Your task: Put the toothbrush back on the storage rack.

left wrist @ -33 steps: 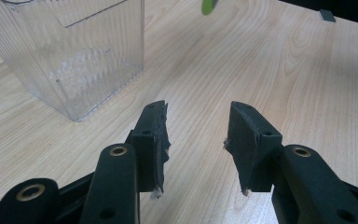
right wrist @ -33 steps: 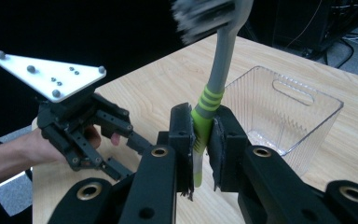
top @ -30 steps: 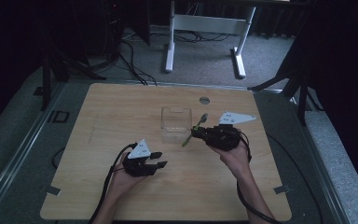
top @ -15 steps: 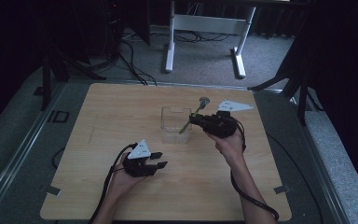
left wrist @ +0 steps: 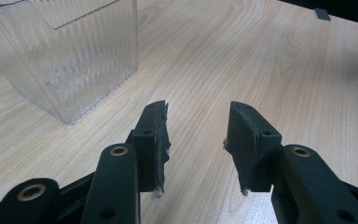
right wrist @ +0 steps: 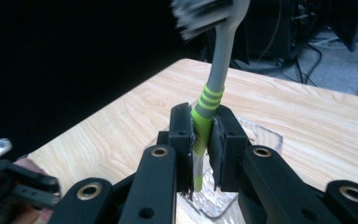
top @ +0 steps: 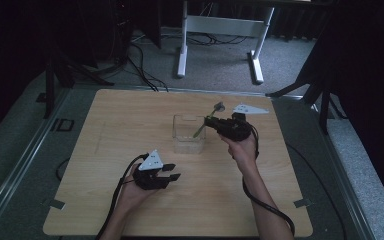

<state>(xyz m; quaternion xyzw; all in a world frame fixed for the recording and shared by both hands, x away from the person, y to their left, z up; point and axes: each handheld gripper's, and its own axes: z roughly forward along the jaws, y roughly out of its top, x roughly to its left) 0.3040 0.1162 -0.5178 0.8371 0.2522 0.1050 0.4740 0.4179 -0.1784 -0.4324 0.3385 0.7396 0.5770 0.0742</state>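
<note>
high view: a wooden table (top: 130, 130) with a clear plastic container (top: 188, 134) near its middle
right gripper (top: 211, 121): held at the container's right edge; jaws clamped on a toothbrush (top: 206, 120)
toothbrush: green and grey; tilted, bristle head up and away from the person, lower end over the container's opening
right gripper view: the green handle (right wrist: 201, 122) pinched between both pads; the head blurred at the top
left gripper (top: 172, 172): low over the table near the front, well apart from the container; jaws spread wide, nothing between them
left gripper view: ribbed container wall (left wrist: 70, 51) at upper left
</note>
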